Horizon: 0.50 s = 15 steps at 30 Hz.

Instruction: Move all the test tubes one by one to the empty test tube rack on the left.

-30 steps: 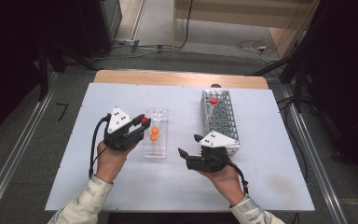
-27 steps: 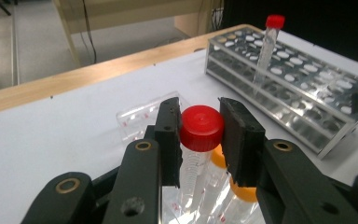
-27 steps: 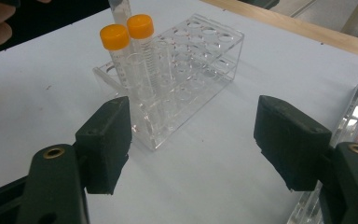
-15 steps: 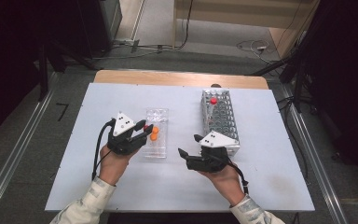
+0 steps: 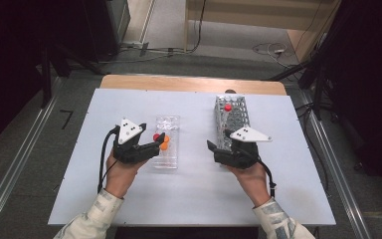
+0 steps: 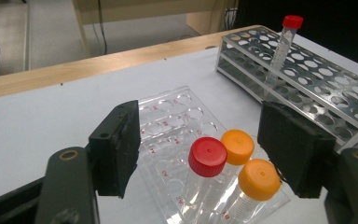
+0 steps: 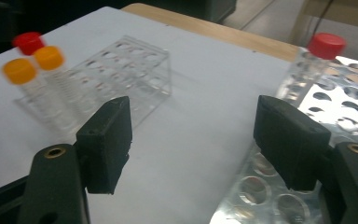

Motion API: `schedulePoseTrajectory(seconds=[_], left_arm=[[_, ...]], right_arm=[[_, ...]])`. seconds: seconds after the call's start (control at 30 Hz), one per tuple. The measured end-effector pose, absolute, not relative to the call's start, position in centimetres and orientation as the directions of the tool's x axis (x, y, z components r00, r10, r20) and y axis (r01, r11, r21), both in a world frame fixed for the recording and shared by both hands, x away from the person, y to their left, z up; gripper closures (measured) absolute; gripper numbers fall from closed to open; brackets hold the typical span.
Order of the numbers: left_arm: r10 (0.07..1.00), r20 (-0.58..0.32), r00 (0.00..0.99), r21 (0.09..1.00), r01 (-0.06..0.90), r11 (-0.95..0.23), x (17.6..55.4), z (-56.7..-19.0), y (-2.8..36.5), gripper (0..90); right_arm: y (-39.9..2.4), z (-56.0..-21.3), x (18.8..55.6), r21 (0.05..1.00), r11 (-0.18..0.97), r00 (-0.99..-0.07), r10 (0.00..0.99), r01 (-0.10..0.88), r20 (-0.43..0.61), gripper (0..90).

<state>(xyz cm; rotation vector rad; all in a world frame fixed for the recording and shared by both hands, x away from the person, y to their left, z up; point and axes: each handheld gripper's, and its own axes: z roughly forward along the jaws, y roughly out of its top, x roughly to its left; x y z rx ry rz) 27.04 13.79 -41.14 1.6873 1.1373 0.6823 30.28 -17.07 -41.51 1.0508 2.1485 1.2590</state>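
A clear plastic rack [image 5: 167, 159] [image 6: 168, 122] [image 7: 131, 70] lies left of centre. In it stand a red-capped tube [image 5: 156, 137] [image 6: 207, 156] and two orange-capped tubes [image 5: 164, 145] [image 6: 237, 146]. My left gripper [image 5: 158, 141] [image 6: 199, 140] is open around these caps; its jaws have just been opening and the pads stand clear of the caps. A metal rack [image 5: 238, 118] [image 6: 317, 88] [image 7: 349, 107] holds one red-capped tube [image 5: 228, 107] [image 7: 326, 45]. My right gripper [image 5: 219, 140] [image 7: 191, 140] is open and empty at that rack's near left corner.
The white tabletop [image 5: 199, 199] has a wooden strip [image 5: 194, 83] along its far edge. Bare table lies between the two racks and in front of both hands. Dark floor and metal rails flank the table.
The left jaws went from shut on the red-capped tube to open, leaving it standing in the clear rack. The right gripper shifted right and away, toward the metal rack.
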Motion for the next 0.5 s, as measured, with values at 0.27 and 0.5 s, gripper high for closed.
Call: schedulePoseTrajectory(seconds=[0.27, 0.5], left_arm=[[0.912, -0.059, 0.407, 0.928, 0.359, -0.101, 26.9, -40.8, 13.6, 27.3], [0.907, -0.061, 0.416, 0.929, 0.356, -0.101, 26.9, -40.8, 13.4, 27.4]], right_arm=[[-18.7, -42.0, 34.1, 0.858, 0.259, -0.518, 0.855, 0.444, 0.009, 26.5], [-17.9, -42.3, 37.0, 0.835, 0.271, -0.478, 0.878, 0.479, -0.011, 27.6]])
